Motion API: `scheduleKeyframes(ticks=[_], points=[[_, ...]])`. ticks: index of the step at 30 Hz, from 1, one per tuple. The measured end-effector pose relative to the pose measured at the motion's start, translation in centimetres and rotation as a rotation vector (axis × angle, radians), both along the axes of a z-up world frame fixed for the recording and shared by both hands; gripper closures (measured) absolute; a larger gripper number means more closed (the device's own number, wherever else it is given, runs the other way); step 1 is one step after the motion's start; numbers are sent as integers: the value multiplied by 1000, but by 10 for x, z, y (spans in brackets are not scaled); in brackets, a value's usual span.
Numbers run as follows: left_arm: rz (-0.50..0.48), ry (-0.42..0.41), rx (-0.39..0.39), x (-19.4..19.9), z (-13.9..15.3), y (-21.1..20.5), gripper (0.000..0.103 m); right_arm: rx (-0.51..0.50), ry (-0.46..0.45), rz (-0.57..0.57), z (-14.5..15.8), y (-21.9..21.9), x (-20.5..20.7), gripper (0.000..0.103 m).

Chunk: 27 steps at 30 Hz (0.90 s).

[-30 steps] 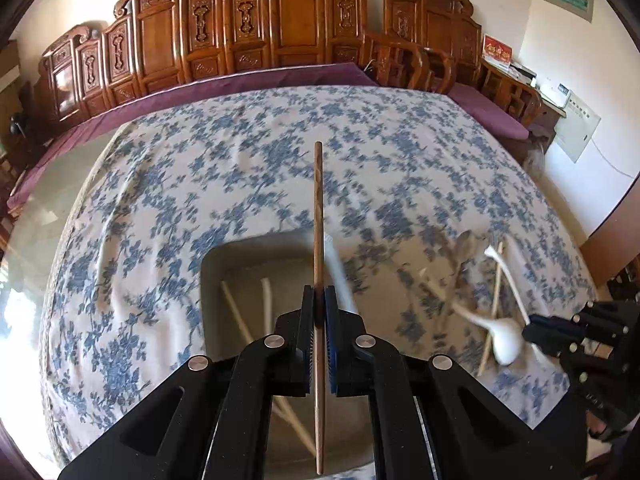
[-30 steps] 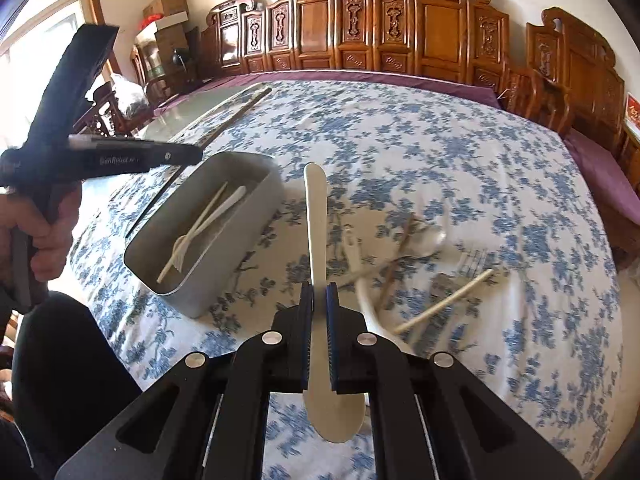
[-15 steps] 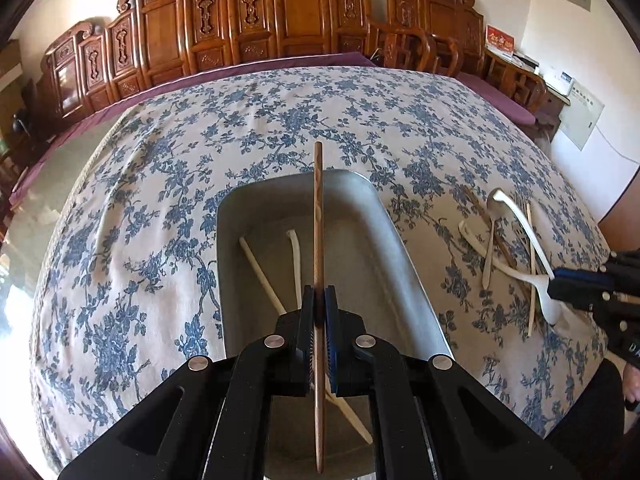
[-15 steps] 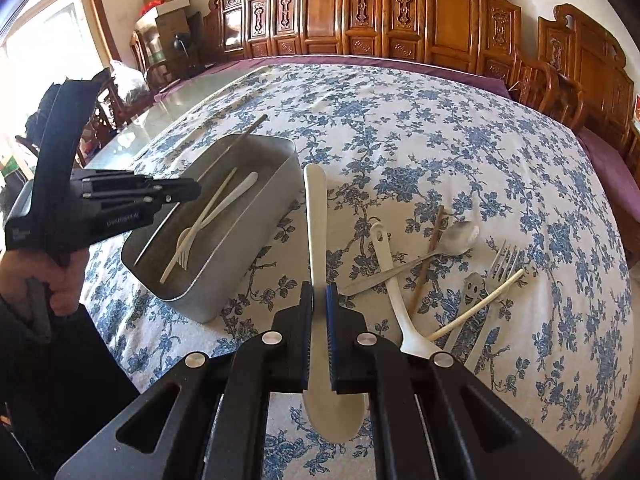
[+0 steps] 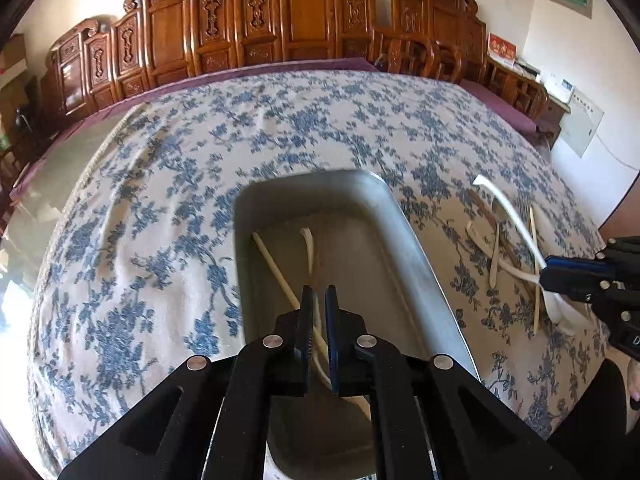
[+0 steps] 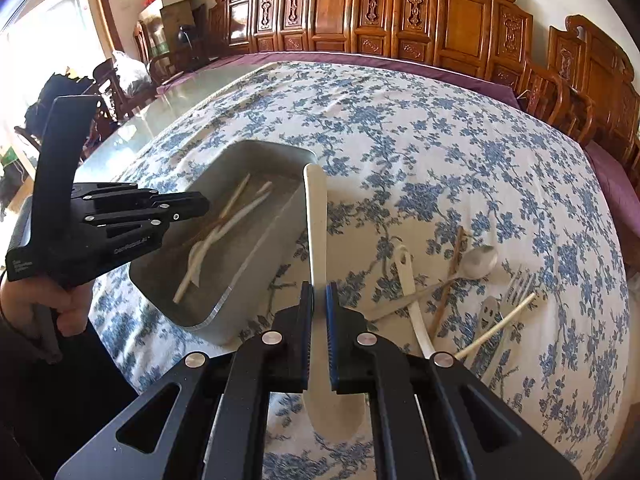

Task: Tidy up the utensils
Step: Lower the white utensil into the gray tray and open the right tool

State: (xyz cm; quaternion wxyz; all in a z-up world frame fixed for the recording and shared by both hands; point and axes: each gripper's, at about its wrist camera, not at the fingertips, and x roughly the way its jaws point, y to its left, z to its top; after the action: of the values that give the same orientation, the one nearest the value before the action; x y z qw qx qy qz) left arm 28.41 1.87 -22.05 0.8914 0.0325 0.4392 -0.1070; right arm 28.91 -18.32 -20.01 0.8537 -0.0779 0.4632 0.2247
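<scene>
A grey metal tray (image 5: 404,232) (image 6: 280,224) lies on the flowered tablecloth. It holds a pale chopstick (image 5: 272,264), a white utensil (image 5: 308,248) and a brown chopstick (image 6: 208,232). My left gripper (image 5: 319,300) hovers over the tray, slightly open and empty; it also shows in the right wrist view (image 6: 200,206). My right gripper (image 6: 319,300) is shut on a white spoon (image 6: 316,220), right of the tray. More utensils lie right of the tray: a white spoon (image 6: 412,296), a metal spoon (image 6: 478,262), a brown chopstick (image 6: 450,276), a fork (image 6: 520,280), a pale chopstick (image 6: 496,326).
Carved wooden chairs (image 5: 304,20) line the far side of the table. Bare glass tabletop (image 6: 172,112) shows left of the cloth. A person's hand (image 6: 60,312) holds the left gripper's handle.
My left gripper has opened a little and the brown chopstick it held now lies in the tray. My right gripper still holds the white spoon, now closer to the tray.
</scene>
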Motion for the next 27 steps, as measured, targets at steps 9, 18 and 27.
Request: scheduleKeyframes(ticks=[9,18,27], points=[[55,-59,-30,-2,21,32,97,57,-3,15,7,47,13,95],[136,-72,-40,4,27,66,97,144,62,-20,-7,90,40,95],[153,-80,-45,4,30,74,97,150,126,-42,-37,109,50,94]])
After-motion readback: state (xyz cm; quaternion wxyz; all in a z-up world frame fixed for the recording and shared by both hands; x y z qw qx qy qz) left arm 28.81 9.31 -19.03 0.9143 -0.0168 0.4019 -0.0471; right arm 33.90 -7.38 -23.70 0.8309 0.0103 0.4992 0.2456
